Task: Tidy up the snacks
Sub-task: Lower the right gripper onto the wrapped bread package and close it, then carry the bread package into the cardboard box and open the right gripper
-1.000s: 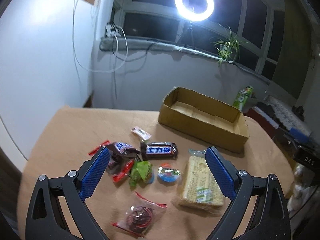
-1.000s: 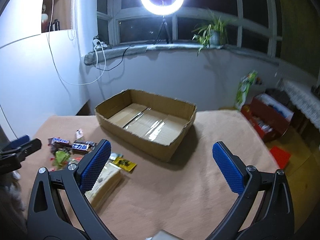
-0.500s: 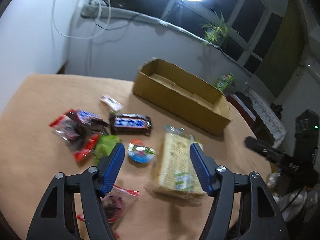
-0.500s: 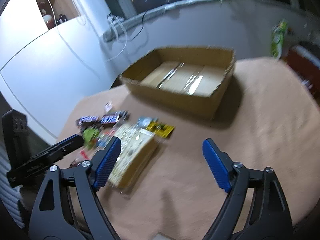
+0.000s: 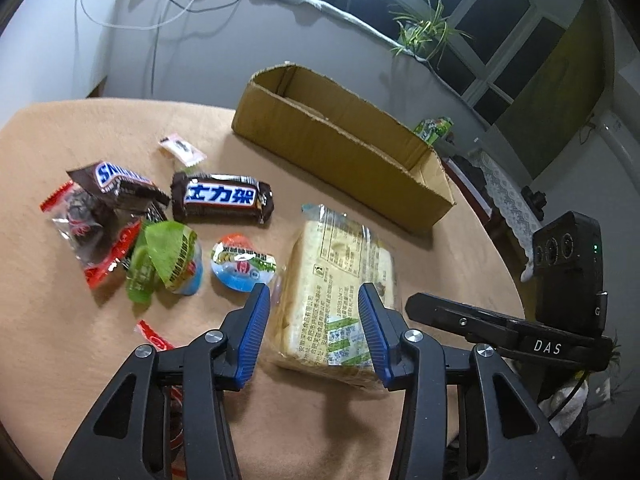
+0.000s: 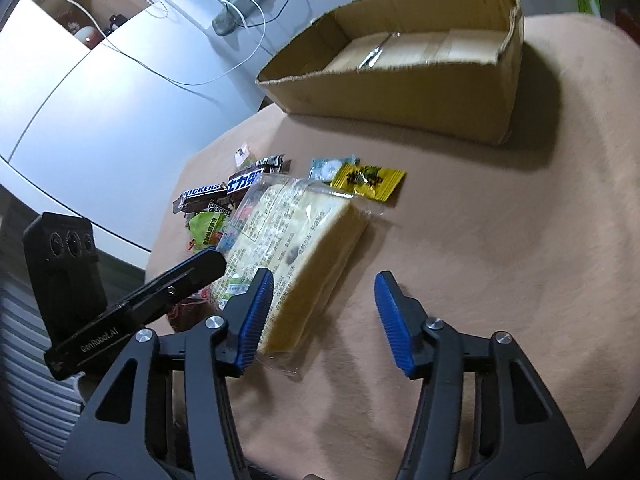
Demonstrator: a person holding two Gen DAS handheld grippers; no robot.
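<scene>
Bread pack lies between left tongs, seemingly untouched.

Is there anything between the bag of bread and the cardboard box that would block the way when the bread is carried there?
Partly. A yellow packet and a small blue packet lie on the tablecloth between the bread bag and the cardboard box. Lifting the bread over them and the box wall should probably avoid them.

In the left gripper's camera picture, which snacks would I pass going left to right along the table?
Red-edged clear candy bag → green jelly cup → blue jelly cup → wrapped bread loaf, which sits between the left gripper fingers.
</scene>
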